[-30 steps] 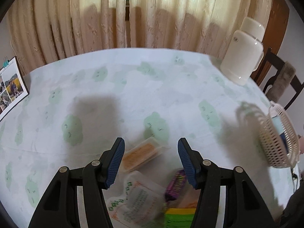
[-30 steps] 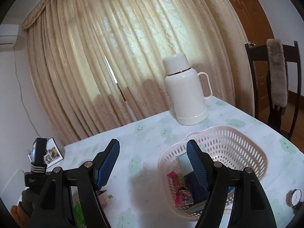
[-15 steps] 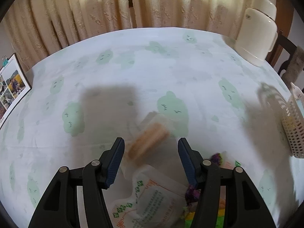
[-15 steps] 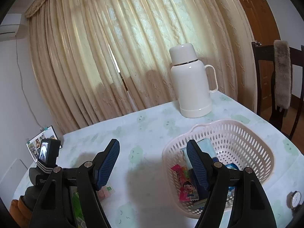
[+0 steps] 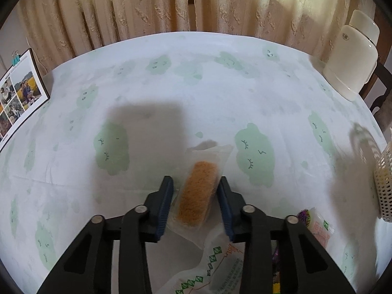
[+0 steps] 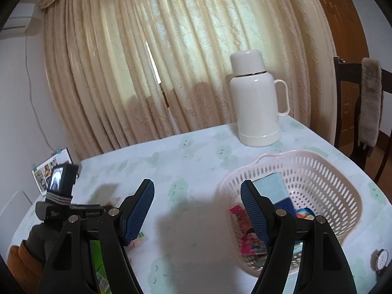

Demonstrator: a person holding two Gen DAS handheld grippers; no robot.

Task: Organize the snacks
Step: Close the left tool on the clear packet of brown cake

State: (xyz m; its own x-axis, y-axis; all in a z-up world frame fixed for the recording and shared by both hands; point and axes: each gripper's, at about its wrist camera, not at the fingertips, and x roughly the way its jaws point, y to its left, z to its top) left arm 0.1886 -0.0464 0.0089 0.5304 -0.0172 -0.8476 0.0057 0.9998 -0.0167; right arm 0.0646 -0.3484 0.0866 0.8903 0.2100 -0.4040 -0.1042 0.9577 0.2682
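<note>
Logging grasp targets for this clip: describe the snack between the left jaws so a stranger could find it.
On the cloud-print tablecloth, look near the front edge, beside the pile of printed packets. The target is the clear-wrapped orange-brown cake bar, lying lengthwise between the left gripper jaws. Its neighbours are opaque printed packs; only it shows bare crumb through plain film.

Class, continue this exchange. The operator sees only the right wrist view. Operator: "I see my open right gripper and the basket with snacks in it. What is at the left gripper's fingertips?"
Observer: An orange-brown snack bar in a clear wrapper sits between the left gripper pads.
Operator: Is it gripped?
Observer: The jaws have just been closing, and both pads look pressed against the wrapper's sides.
Operator: What else waits there?
Observer: A white packet with green diamond print lies under the fingers, and a purple-wrapped snack lies to its right on the tablecloth.
</note>
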